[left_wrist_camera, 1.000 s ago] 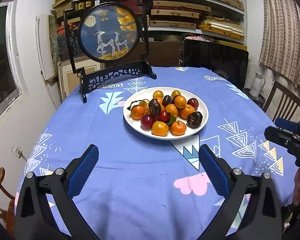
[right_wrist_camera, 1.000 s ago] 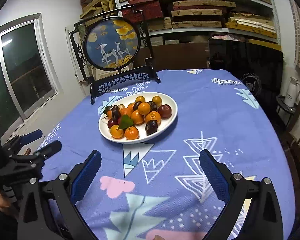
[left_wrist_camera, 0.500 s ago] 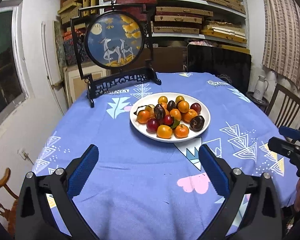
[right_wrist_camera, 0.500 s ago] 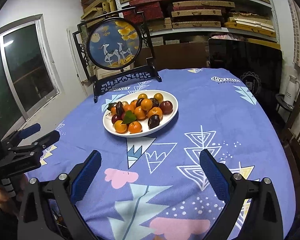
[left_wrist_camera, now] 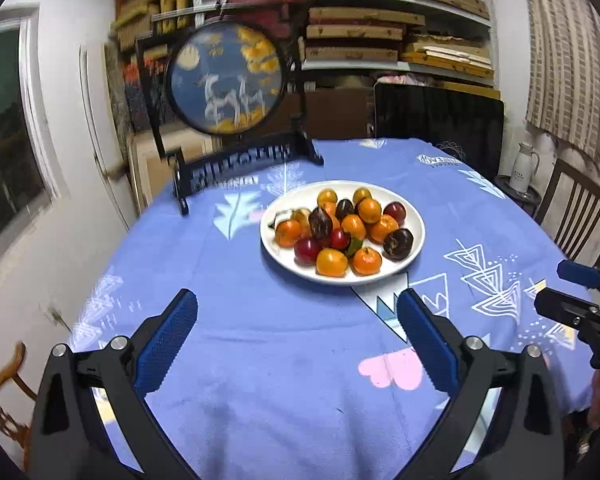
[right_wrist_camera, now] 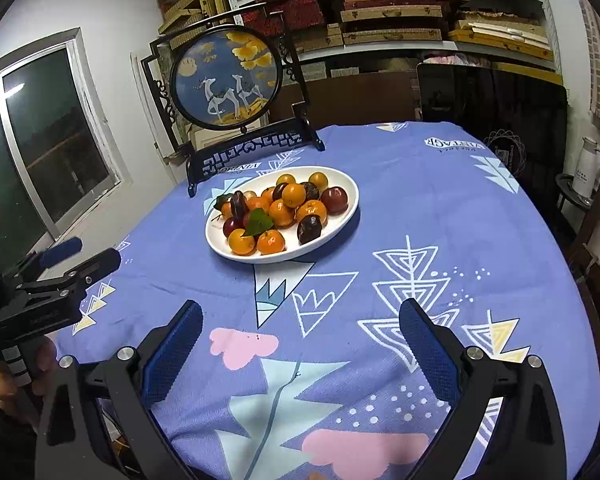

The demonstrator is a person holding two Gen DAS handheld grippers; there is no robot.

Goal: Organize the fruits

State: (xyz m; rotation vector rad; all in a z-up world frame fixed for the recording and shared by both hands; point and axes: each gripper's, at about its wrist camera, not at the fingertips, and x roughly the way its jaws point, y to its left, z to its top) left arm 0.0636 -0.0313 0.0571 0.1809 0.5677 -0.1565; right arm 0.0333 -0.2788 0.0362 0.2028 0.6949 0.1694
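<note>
— Nearest first?

— Left gripper (left_wrist_camera: pixel 297 298), on the near side of the plate (left_wrist_camera: pixel 384 271) and well short of its rim: blue pads spread wide, nothing between them. Same with the right gripper (right_wrist_camera: pixel 301 306): gaping, empty, also on the plate's near side, hanging over bare tablecloth (left_wrist_camera: pixel 260 340).

— And the fruits (left_wrist_camera: pixel 342 226)?

— All heaped on the plate. Small oranges (left_wrist_camera: pixel 331 262) along the near rim, a dark plum (left_wrist_camera: pixel 398 243) by the right rim. Red ones and more oranges stacked toward the middle, with a green leaf (right_wrist_camera: pixel 258 220) tucked among them. None on the cloth around the plate.

— Changed over the last second?

— Only the viewpoints. Plate a little higher and slightly smaller in the right wrist view than a second ago. Left wrist view panned a touch, background smeared. Reads as both grippers easing back and up from the plate rather than closing on it. Heap itself identical: same plum at the same rim, same oranges in front.

— Meaning for the task?

— Hard to settle. Fits a mixed pile waiting to be sorted by kind. Fits equally a pile already gathered onto one plate and left. No second dish in sight near the plate to tip the judgement.

— Beyond the plate?

— Round deer screen (left_wrist_camera: pixel 226 80) on its black stand, just behind the far rim. Past that, shelves (left_wrist_camera: pixel 380 32) stacked with flat boxes.
</note>
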